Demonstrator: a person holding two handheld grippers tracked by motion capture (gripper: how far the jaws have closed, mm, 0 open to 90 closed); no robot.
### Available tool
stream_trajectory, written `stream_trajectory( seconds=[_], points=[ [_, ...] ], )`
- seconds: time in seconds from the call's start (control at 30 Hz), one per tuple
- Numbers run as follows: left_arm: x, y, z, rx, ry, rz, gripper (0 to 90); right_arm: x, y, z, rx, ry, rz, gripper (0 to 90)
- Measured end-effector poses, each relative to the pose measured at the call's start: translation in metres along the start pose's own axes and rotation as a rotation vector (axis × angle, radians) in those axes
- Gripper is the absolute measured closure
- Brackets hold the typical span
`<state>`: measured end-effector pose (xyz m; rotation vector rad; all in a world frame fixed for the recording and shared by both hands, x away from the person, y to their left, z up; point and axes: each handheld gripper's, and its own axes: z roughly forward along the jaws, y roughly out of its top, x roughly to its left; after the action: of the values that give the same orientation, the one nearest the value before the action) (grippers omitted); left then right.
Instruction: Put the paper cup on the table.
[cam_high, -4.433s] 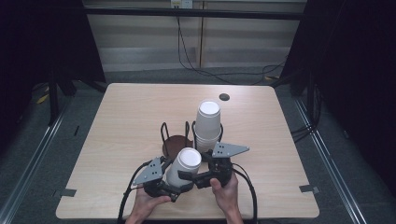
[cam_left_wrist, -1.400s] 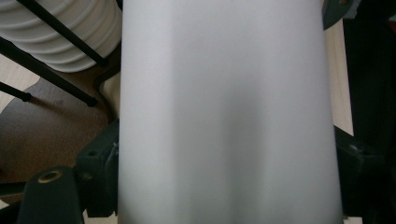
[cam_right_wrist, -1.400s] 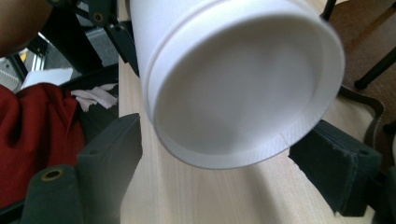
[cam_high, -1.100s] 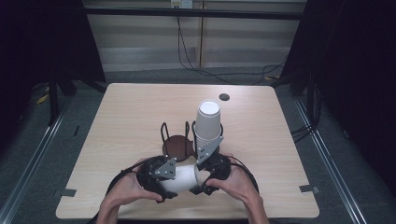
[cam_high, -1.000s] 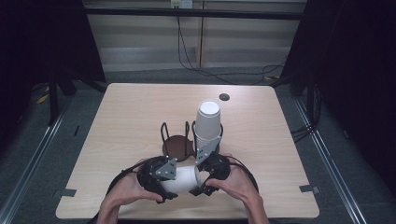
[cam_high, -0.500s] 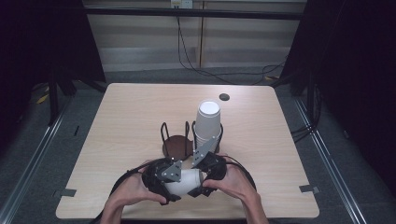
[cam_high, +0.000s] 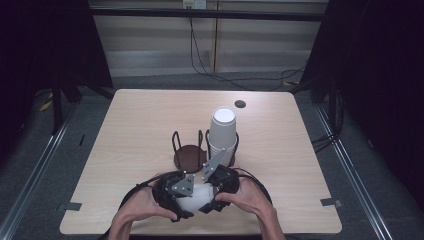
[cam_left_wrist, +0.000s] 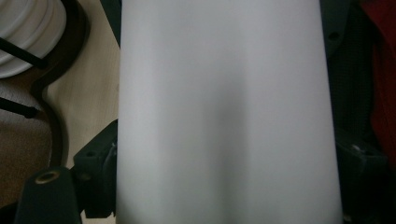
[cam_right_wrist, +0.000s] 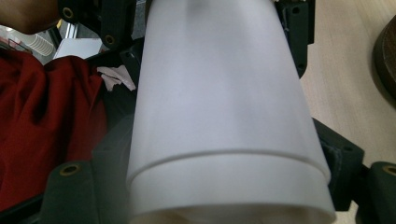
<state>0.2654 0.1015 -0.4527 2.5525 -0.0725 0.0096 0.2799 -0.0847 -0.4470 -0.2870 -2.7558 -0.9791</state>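
**Desk:** What has changed at the near edge of the tabletop?

**Photographer:** Seconds ago the cup stood mouth up between the two tools. It now lies level between them, just in front of the holder. The left hand-held gripper has just been opening its jaws, with the cup between them.

**Desk:** Has it let go?

**Photographer:** I cannot tell. In the left gripper view the white wall runs from one jaw to the other, but the pads are out of sight. The right hand-held gripper has its jaws narrowly apart and hard against the cup's sides, so it looks to be gripping.

**Desk:** What does that mean for the job?

**Photographer:** My reading is a handover, or one cup being pulled from another. The right gripper view shows a step near the rim, possibly a second cup nested inside. The left side is easing off and the right now carries the load.

**Desk:** What else is hidden?

**Photographer:** The cup's mouth and base are both cut off. The stack stands upright in the holder's right ring; the left ring is empty
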Motion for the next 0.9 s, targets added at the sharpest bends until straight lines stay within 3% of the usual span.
stream_trajectory(
  seconds=[0.2, 0.33, 0.4, 0.6, 0.77, 0.9],
  points=[
    [0.003, 0.001, -0.003, -0.040, -0.025, -0.018, 13.7, -0.002, -0.004, -0.005, -0.036, 0.024, 0.024, 23.3],
    [0.005, 0.001, -0.005, -0.062, -0.013, 0.001, 13.3, -0.002, -0.005, -0.008, -0.046, 0.014, 0.027, 23.3],
    [0.007, 0.000, -0.005, -0.074, -0.011, -0.012, 13.2, -0.001, -0.006, -0.009, -0.051, 0.013, 0.033, 23.3],
    [0.002, -0.002, -0.004, -0.100, 0.020, 0.052, 12.4, -0.001, -0.008, -0.010, -0.052, 0.006, 0.032, 23.3],
    [0.004, -0.007, -0.010, -0.177, -0.021, 0.048, 10.6, -0.001, -0.010, -0.011, -0.065, 0.024, 0.040, 23.2],
    [0.005, -0.011, -0.018, -0.236, -0.017, 0.042, 10.6, -0.001, -0.011, -0.013, -0.077, 0.019, 0.034, 23.3]
  ],
)
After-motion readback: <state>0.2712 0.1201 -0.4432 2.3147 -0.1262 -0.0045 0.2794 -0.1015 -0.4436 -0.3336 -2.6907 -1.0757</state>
